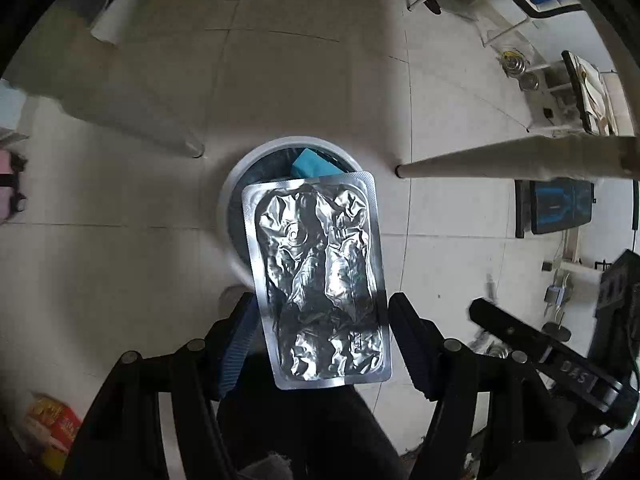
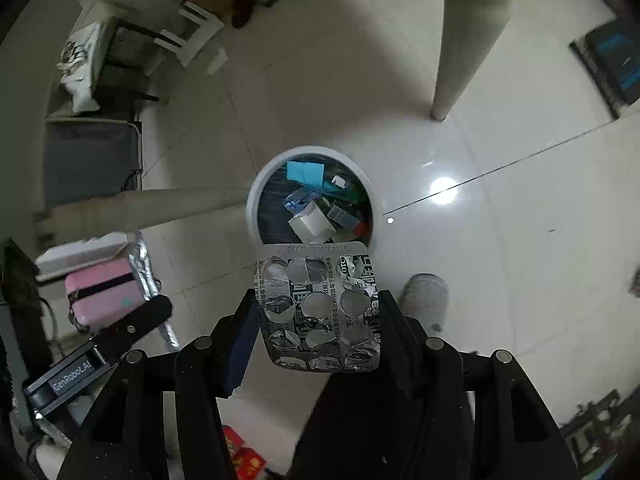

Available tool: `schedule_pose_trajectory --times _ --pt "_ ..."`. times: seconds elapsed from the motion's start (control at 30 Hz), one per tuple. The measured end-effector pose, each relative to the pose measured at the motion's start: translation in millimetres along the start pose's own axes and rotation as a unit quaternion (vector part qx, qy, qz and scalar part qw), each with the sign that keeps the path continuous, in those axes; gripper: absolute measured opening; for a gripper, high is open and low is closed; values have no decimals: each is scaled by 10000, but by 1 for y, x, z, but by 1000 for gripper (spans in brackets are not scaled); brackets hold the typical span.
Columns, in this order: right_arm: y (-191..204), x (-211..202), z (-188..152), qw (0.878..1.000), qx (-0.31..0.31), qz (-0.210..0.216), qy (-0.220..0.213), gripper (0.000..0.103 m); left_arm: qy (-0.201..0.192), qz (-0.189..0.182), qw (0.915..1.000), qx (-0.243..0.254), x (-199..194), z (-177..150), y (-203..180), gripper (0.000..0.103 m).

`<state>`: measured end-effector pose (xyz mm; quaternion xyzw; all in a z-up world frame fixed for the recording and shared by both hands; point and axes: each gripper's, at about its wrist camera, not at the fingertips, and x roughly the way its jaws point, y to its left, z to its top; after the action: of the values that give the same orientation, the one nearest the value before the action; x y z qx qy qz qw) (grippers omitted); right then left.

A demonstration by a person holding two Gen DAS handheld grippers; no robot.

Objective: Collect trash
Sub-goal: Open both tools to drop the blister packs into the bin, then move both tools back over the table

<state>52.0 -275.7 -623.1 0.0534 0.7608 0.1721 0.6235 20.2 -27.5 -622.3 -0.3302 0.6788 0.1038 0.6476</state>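
My left gripper (image 1: 320, 312) is shut on a crumpled silver foil blister pack (image 1: 318, 280), held above a round white trash bin (image 1: 240, 184) on the tiled floor. The pack hides most of the bin's opening; a blue box (image 1: 314, 164) shows inside. My right gripper (image 2: 318, 308) is shut on a used silver pill blister sheet (image 2: 320, 304) with torn pockets, held just in front of the same bin (image 2: 256, 188). The bin holds several boxes and wrappers (image 2: 316, 208). The left gripper and its foil pack (image 2: 140, 264) show at the left of the right wrist view.
Pale table legs (image 1: 500, 160) (image 2: 460, 48) stand beside the bin. A pink case (image 2: 104, 292) lies at left. Red packets (image 1: 52, 424) lie on the floor near me. Chairs, boxes and shelves line the far edges. The right gripper (image 1: 520, 336) shows at lower right.
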Motion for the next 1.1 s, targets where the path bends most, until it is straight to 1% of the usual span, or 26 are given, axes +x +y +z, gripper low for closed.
schedule_pose_trajectory --times 0.07,0.1,0.13,0.17,0.2,0.27,0.33,0.37,0.43,0.53,0.57,0.63,0.73,0.83,0.97,1.0,1.1 --pt "-9 35 12 9999 51 130 99 60 -84 0 10000 -16 21 5 7 74" --pt "-13 53 17 9997 59 203 125 60 -91 37 9999 -19 30 4 11 89" --pt "-15 68 22 9996 43 254 147 60 -48 94 9999 -36 40 5 14 101" --pt "-18 84 26 9993 26 333 186 61 -32 118 9999 -43 44 5 17 101" --pt "-20 97 29 9990 19 381 232 65 -81 180 9998 -48 49 6 19 101" --pt "-23 123 32 9987 14 422 288 93 -194 356 9992 -36 49 3 26 101" --pt "-24 137 32 9990 -78 340 296 99 -338 598 9976 -22 45 -3 30 102" --pt "-23 141 32 9992 -145 234 273 99 -408 711 9966 -5 45 -5 32 102" --pt "-21 145 30 9992 -240 158 265 99 -526 1038 9932 19 40 -10 33 102" --pt "-14 139 28 9987 -472 -129 161 99 -556 1141 9919 23 32 -14 31 102" --pt "-10 135 26 9976 -606 -328 98 99 -558 1195 9912 57 29 -18 35 102" --pt "-3 126 23 9943 -803 -695 -26 99 -551 1295 9900 129 20 -24 30 101" --pt "3 109 18 9883 -1013 -1126 -187 99 -545 1337 9893 185 5 -29 25 101" --pt "9 88 14 9832 -1155 -1378 -318 99 -580 1321 9893 215 -18 -40 22 101" --pt "17 52 3 9784 -1338 -1508 -457 99 -603 1300 9895 209 -44 -54 13 101" --pt "19 41 0 9775 -1369 -1529 -488 99 -598 1318 9892 216 -45 -53 8 101" --pt "30 8 -10 9753 -1453 -1562 -565 99 -632 1299 9893 210 -72 -60 2 101"
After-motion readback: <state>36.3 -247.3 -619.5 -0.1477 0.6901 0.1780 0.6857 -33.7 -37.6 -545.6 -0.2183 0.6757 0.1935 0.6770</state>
